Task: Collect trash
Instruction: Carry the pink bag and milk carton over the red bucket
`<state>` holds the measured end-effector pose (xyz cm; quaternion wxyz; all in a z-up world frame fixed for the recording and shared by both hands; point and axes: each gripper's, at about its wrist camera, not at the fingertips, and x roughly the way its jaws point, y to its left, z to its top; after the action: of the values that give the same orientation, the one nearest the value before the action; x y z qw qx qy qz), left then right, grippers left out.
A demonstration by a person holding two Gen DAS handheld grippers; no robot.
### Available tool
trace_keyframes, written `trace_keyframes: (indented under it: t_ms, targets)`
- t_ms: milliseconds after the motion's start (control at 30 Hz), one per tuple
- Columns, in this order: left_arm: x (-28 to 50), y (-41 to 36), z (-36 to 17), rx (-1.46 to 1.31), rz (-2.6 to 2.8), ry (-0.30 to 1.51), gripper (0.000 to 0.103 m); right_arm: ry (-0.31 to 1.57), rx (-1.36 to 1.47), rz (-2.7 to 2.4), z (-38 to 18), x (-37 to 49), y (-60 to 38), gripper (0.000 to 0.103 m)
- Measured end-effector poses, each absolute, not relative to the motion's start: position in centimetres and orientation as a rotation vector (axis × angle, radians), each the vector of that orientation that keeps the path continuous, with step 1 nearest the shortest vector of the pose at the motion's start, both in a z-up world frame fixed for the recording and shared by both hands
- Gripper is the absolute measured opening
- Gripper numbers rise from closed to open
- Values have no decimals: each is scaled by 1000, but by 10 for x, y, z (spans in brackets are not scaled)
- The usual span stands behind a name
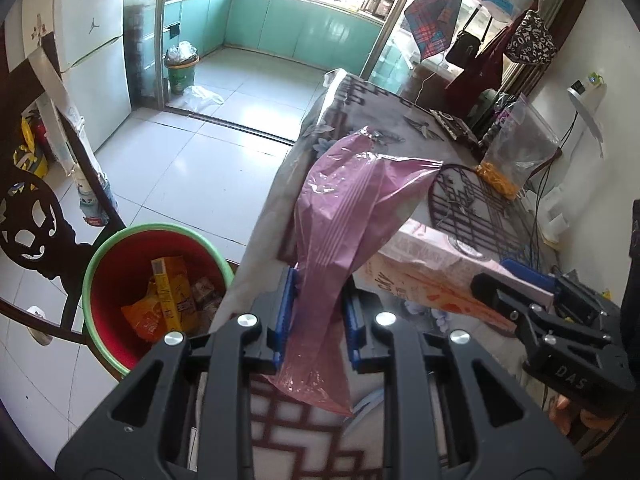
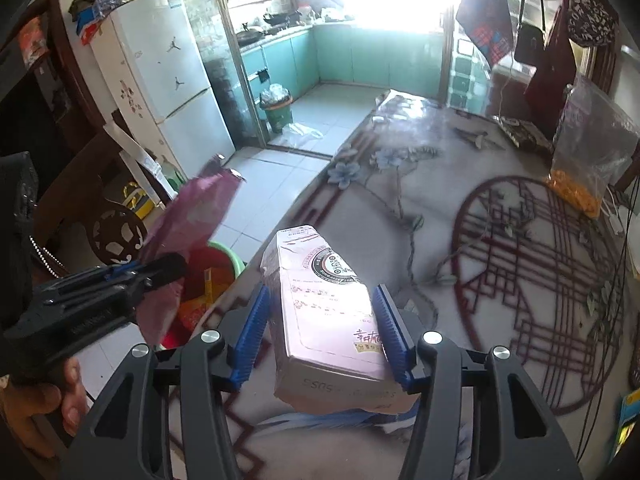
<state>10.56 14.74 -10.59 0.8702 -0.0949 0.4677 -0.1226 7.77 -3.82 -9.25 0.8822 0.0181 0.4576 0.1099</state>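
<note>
A pink plastic bag (image 1: 340, 216) hangs crumpled between the blue pads of the left gripper (image 1: 318, 312); its jaws are clamped on the bag's lower part, and the bag rises up and to the right above the near edge of the desk (image 2: 420, 184). Just right of it, a pink carton (image 2: 332, 312) sits lengthwise between the blue pads of the right gripper (image 2: 320, 332), whose jaws press against both long sides, holding it above the patterned cloth that covers the desk. Down on the floor, left of the desk's near corner, stands a red bucket (image 1: 116, 264) with a green rim, with an orange wrapper (image 1: 150, 316) and a yellow box (image 1: 172, 284) inside. Far right on the desk stands a clear bag (image 1: 516, 152) with yellow bits at its bottom. Beyond, a white fridge (image 2: 160, 80) stands left of the kitchen doorway.
</note>
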Motion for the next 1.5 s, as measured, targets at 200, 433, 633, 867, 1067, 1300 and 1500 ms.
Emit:
trace_keyframes:
  t_ms: [200, 433, 633, 867, 1067, 1300, 1500]
  targets:
    - [106, 163, -111, -207, -260, 987, 22, 947, 16, 214, -89, 74, -21, 51]
    - [105, 181, -114, -220, -238, 995, 22, 937, -11, 230, -85, 76, -3, 51]
    - [102, 199, -114, -224, -207, 992, 22, 932, -39, 261, -83, 79, 18, 51]
    - [100, 225, -116, -250, -159, 989, 22, 928, -68, 300, -81, 85, 41, 51]
    - [99, 245, -118, -268, -116, 989, 22, 926, -92, 334, -81, 90, 60, 51]
    - [101, 272, -125, -290, -54, 1000, 22, 936, -120, 375, -85, 97, 85, 51]
    - [103, 290, -131, -286, -11, 1005, 22, 952, -140, 407, -91, 105, 106, 51]
